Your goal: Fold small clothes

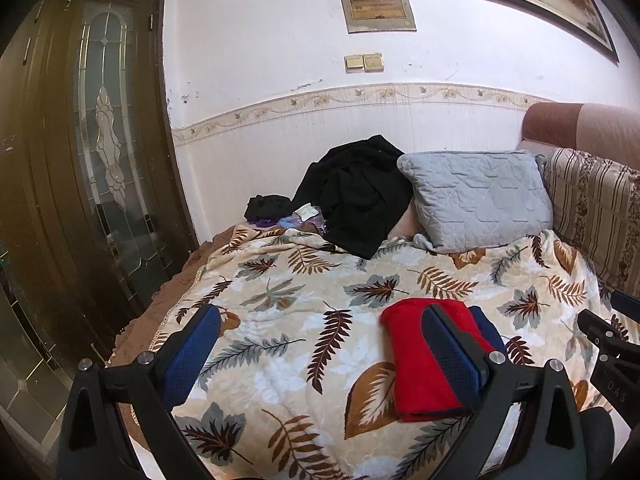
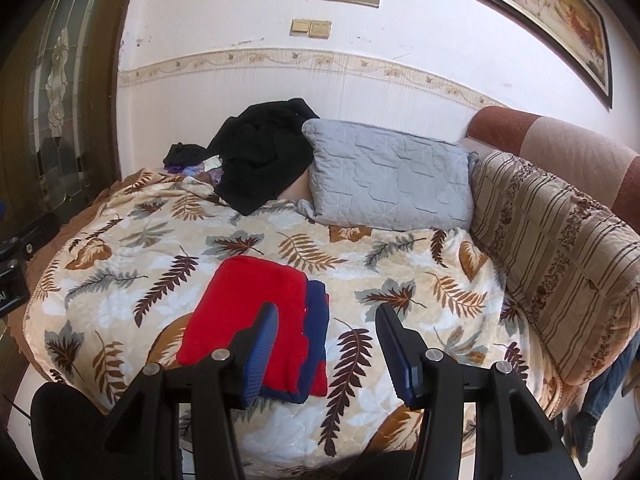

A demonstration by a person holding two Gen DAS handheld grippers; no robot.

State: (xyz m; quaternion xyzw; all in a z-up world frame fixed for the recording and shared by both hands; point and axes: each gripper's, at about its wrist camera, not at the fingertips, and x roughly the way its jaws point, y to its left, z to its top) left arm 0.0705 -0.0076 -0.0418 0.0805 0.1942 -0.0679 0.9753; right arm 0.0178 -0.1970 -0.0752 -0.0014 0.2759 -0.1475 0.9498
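bedding with a leaf print, the blanket, is spread flat, judged to serve as the folding surface. near its front middle the red garment is laid, folded into a neat oblong over a blue layer that shows along one edge; its long axis is run from the near edge toward the far wall, tilted slightly. the left gripper is held above it with jaws wide apart and empty. the right gripper is held half apart, nothing clamped.
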